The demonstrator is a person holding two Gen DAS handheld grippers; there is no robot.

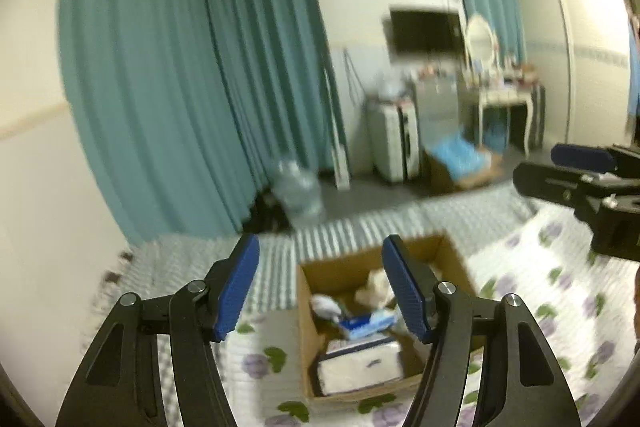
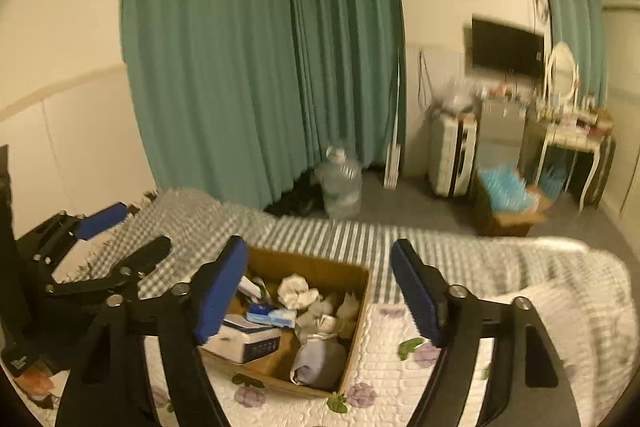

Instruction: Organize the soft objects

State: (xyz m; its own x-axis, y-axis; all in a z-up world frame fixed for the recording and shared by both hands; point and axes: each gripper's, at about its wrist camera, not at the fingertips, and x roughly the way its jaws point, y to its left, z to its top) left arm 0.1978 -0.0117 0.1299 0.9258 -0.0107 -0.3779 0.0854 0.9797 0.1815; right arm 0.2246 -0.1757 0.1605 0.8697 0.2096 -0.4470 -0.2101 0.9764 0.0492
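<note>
An open cardboard box (image 1: 434, 247) (image 2: 362, 311) sits on the bed. It holds tissue packs (image 1: 360, 367) (image 2: 244, 343), a blue-and-white pack (image 1: 370, 323) (image 2: 270, 315), crumpled white soft items (image 1: 376, 289) (image 2: 298, 289) and a grey pouch (image 2: 320, 361). My left gripper (image 1: 320, 261) is open and empty, held above the box. My right gripper (image 2: 318, 265) is open and empty, also above the box. The right gripper shows at the right edge of the left wrist view (image 1: 580, 171). The left gripper shows at the left of the right wrist view (image 2: 104, 235).
The bed has a floral quilt (image 1: 532, 291) (image 2: 400, 383) and a striped cover (image 2: 340, 231). Beyond it stand teal curtains (image 2: 240, 67), a water jug (image 2: 340, 183), a suitcase (image 2: 452, 155), a box of blue items (image 2: 508, 195) and a dressing table (image 2: 572, 139).
</note>
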